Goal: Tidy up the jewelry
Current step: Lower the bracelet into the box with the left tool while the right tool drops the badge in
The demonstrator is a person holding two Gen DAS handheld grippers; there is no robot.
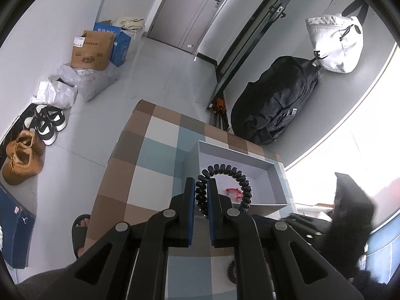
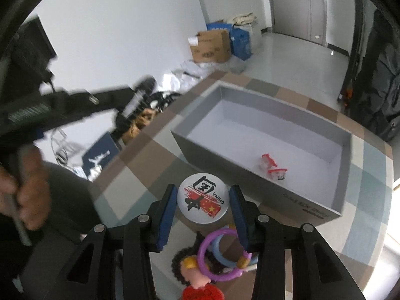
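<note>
My left gripper (image 1: 201,187) is shut on a black spiral hair tie (image 1: 226,172) and holds it over the near edge of the grey open box (image 1: 277,175). Small red clips (image 1: 233,192) lie inside the box, also seen in the right wrist view (image 2: 273,166). My right gripper (image 2: 203,200) grips a round white badge (image 2: 203,201) with red and black print, just in front of the box wall (image 2: 225,175). Below it lie a purple ring (image 2: 220,252), a blue bangle (image 2: 225,247), a dark hair tie (image 2: 178,260) and a small doll figure (image 2: 197,275).
The box stands on a checkered brown, blue and white tabletop (image 1: 150,155). The floor holds cardboard boxes (image 1: 92,50), plastic bags and shoes (image 1: 22,160). A black backpack (image 1: 275,100) and white bag (image 1: 335,42) sit to the right. My foot in a slipper (image 1: 81,232) is beside the table.
</note>
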